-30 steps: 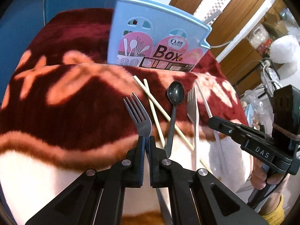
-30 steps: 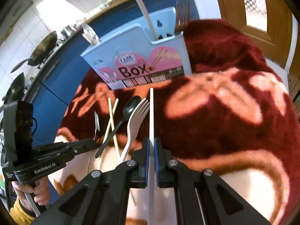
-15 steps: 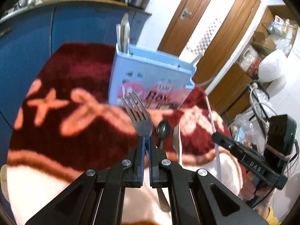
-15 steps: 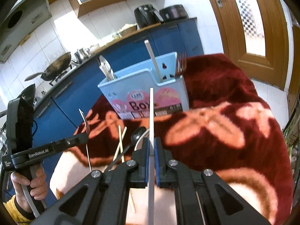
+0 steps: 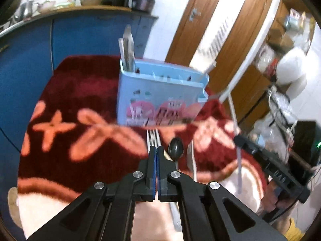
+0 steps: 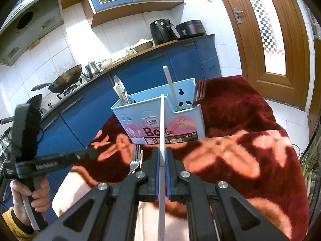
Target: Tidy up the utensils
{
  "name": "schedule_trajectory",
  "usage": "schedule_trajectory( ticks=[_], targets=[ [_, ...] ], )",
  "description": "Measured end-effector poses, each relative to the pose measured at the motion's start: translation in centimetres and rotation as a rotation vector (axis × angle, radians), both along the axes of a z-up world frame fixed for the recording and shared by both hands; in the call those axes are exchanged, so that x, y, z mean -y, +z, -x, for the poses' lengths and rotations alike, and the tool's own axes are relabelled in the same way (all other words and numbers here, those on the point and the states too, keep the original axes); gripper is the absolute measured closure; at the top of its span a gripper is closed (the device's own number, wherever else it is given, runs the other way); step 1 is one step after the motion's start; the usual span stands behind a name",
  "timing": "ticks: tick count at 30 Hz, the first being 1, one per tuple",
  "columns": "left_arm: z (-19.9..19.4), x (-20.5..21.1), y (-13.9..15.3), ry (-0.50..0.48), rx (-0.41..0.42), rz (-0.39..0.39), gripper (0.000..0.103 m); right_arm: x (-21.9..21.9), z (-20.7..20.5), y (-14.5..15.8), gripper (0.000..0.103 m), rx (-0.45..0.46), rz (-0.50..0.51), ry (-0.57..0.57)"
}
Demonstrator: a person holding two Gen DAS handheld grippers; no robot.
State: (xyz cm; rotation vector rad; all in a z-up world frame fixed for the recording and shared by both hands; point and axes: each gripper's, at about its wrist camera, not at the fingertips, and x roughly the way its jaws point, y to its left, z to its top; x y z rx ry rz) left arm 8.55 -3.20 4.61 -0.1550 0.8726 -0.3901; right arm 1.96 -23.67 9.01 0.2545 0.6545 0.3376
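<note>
Black left gripper (image 5: 157, 150): clamped tight on a silver metal fork (image 5: 153, 138), tines forward.
Right gripper (image 6: 162, 156): closed on a white plastic chopstick (image 6: 162, 132).
Beyond: pale-blue plastic utensil box (image 6: 160, 124) upright on red patterned blanket (image 6: 250, 150).

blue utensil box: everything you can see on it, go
The utensil box is light blue plastic, rectangular, upright on the red patterned blanket. Its front has cutouts and a pink label reading "Box"; inner dividers form compartments. Spoon-like utensils stand at one end, a white stick near the other, and a dark fork at that outer end. Neither gripper touches it.
</note>
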Motion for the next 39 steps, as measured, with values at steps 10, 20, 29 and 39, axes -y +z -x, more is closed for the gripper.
schedule_trajectory(
  ticks=[10,20,29,39],
  targets=[
    [-1.7,2.3,-4.6,-0.077,-0.218,-0.028,0.096,0.2,0.5,0.1,0.096,0.000,0.010,0.001],
    [-2.7,2.7,-6.0,-0.078,-0.289,0.019,0.095,0.2,0.4,-0.3,0.096,-0.011,0.010,0.007],
    [-3.5,1.9,-7.1,-0.075,-0.345,0.119,0.098,0.2,0.3,-0.5,0.096,-0.016,0.012,0.008],
    [-2.6,-0.5,-7.0,-0.028,-0.320,0.123,0.100,-0.1,0.2,-0.7,0.096,-0.018,0.014,0.020]
  ],
)
